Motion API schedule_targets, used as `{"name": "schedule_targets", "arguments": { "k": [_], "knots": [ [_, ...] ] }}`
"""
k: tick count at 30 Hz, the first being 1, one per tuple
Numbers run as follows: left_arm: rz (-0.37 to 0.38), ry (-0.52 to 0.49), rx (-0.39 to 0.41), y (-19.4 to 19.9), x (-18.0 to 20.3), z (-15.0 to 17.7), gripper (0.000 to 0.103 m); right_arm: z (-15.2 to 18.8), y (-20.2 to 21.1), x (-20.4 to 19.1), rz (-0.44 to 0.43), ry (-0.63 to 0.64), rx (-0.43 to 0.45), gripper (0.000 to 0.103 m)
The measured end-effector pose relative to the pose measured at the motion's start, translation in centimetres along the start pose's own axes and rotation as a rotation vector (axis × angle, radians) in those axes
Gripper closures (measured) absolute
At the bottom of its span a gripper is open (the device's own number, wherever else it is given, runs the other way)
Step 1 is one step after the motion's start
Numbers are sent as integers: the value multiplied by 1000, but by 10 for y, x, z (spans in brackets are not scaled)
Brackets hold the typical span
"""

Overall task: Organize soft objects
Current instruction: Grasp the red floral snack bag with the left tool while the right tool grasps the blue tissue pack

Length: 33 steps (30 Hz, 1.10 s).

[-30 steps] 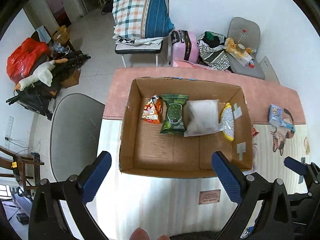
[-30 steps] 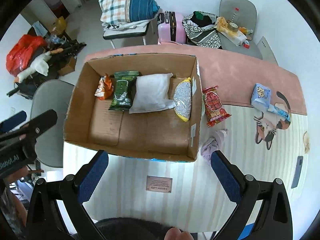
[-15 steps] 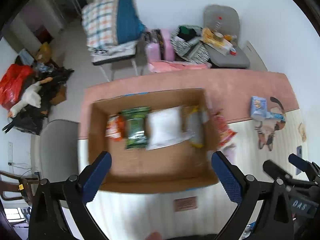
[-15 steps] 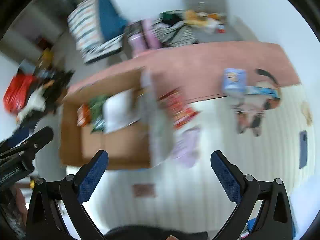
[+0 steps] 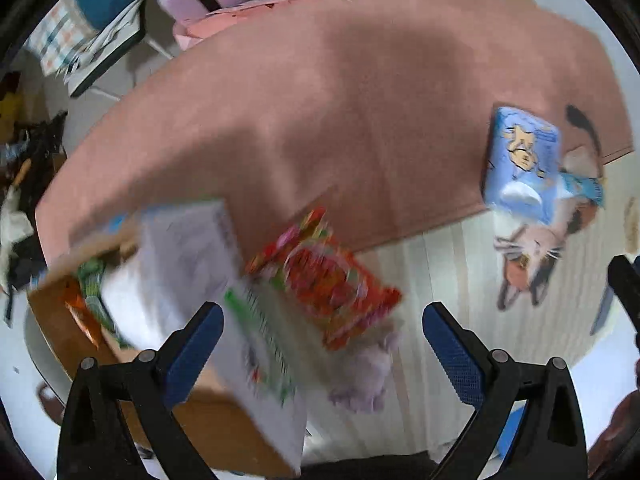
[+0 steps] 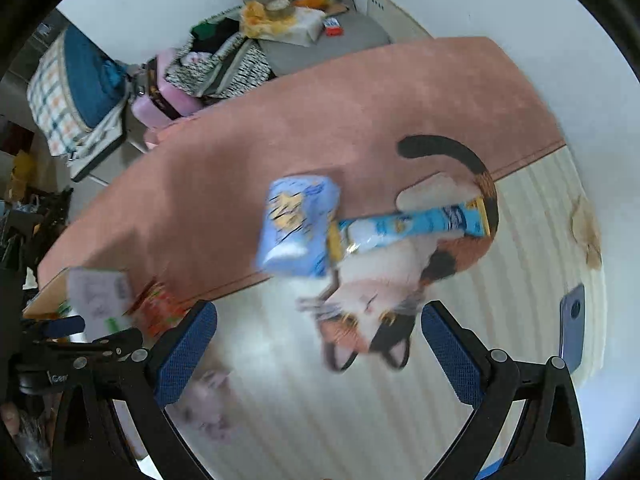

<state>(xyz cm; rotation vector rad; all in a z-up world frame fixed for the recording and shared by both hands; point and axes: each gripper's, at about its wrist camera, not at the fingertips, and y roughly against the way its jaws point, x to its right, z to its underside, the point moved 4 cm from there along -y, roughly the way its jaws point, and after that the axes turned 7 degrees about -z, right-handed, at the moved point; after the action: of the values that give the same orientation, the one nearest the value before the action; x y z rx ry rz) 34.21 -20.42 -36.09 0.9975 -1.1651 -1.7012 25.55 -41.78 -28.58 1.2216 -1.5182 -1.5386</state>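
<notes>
Pink-topped table (image 5: pixel 360 92) w/ a striped, cat-print mat (image 6: pixel 400 400) on the near half; clutter behind: plaid bedding on a chair (image 6: pixel 68 92), pink suitcase (image 6: pixel 160 100), grey chair piled w/ stuff (image 6: pixel 304 28). Both views motion-blurred.

Left gripper (image 5: pixel 322 348): jaws spread wide, nothing between the blue pads (image 5: pixel 192 356). It's above the right edge of the cardboard box (image 5: pixel 60 320), which sits at the table's left. Red snack pack (image 5: pixel 324 284) lies on the table just beside the box's right wall; lilac cloth (image 5: pixel 364 380) lies just nearer than it, at its near edge. Box contents too smeared to sort; a green pack and a white pack show.

Right gripper (image 6: pixel 320 348): jaws also wide apart, empty, over the cat print. Blue tissue pack (image 6: pixel 298 226) lies ahead of it on the pink/mat boundary, w/ a long blue-white sachet (image 6: pixel 416 226) touching its right side. Phone (image 6: pixel 572 328) lies near the mat's right edge, well apart from both.
</notes>
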Motion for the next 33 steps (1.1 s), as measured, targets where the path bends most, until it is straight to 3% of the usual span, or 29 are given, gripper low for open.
{"name": "schedule_targets", "arguments": {
  "k": [3, 8, 13, 18, 20, 24, 28, 29, 31, 33],
  "knots": [
    [-74, -55, -36, -20, 16, -19, 1, -17, -22, 10, -9, 4, -32, 0],
    [-219, -111, -182, -70, 25, -30, 1, -28, -48, 15, -27, 26, -73, 0],
    [-267, -168, -283, -102, 42, -13, 2, -36, -71, 16, -34, 48, -102, 0],
    [-237, -127, -237, -98, 50, 1, 19, -41, -92, 16, -36, 51, -128, 0],
    [-214, -103, -204, -96, 47, 8, 20, -44, -103, 14, -51, 37, -145, 0],
    [-63, -51, -181, -97, 57, 27, 20, -53, -132, 2, -95, 1, -206, 0],
    [-3, -24, -156, -97, 58, 43, 20, -57, -156, -10, -77, 2, -244, 1],
    [10, -18, -154, -96, 57, 46, 20, -57, -159, -14, -56, 22, -242, 7],
    [41, 5, -155, -91, 51, 54, 18, -54, -162, -17, -11, 60, -251, 32],
    [67, 16, -168, -90, 51, 64, 18, -47, -164, -19, 1, 88, -269, 40]
  ]
}}
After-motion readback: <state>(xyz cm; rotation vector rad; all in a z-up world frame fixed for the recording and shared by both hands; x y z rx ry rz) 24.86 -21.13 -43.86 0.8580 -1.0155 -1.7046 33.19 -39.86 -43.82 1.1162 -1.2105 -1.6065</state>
